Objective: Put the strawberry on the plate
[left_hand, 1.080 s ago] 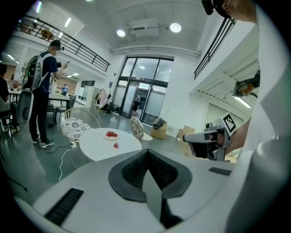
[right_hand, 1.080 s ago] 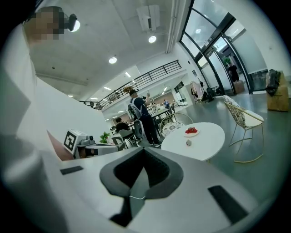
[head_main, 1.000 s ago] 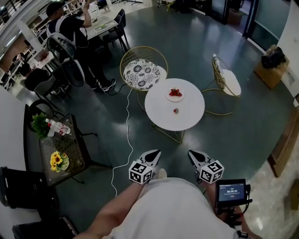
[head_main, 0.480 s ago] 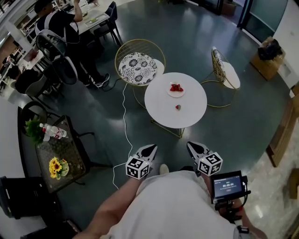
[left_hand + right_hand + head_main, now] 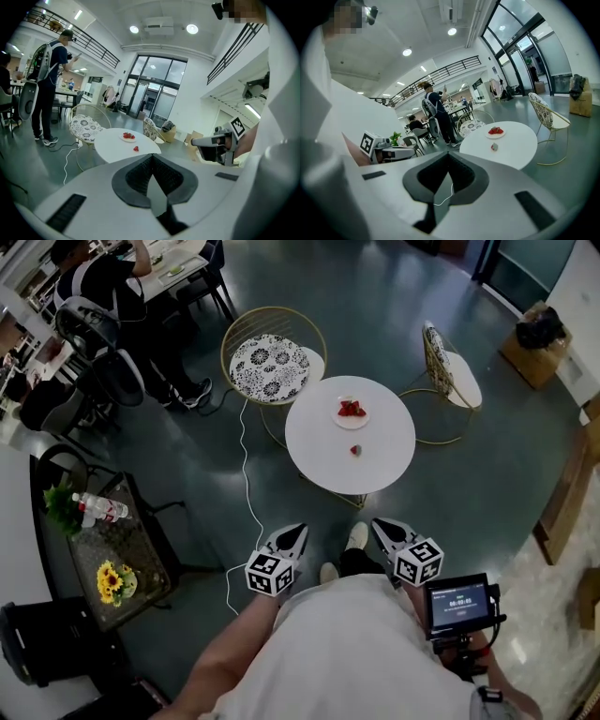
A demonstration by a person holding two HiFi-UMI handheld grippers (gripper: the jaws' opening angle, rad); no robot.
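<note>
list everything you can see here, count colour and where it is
round table: 1, white, centre of floor
plate: 1, white, far side of table
piled strawberries: a few, red, on the plate
loose strawberry: 1, red, bare tabletop, nearer than plate
chairs: 2, gold wire, patterned cushions, beyond table
side table: 1, dark, left
sunflowers: 1 bunch, yellow, on side table
cable: 1, white, floor
left gripper: 1, white, shut, empty, bottom
right gripper: 1, white, shut, empty, bottom

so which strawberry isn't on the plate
The lone strawberry on the bare white table, nearer the person than the plate; the other strawberries are piled on that plate.
</note>
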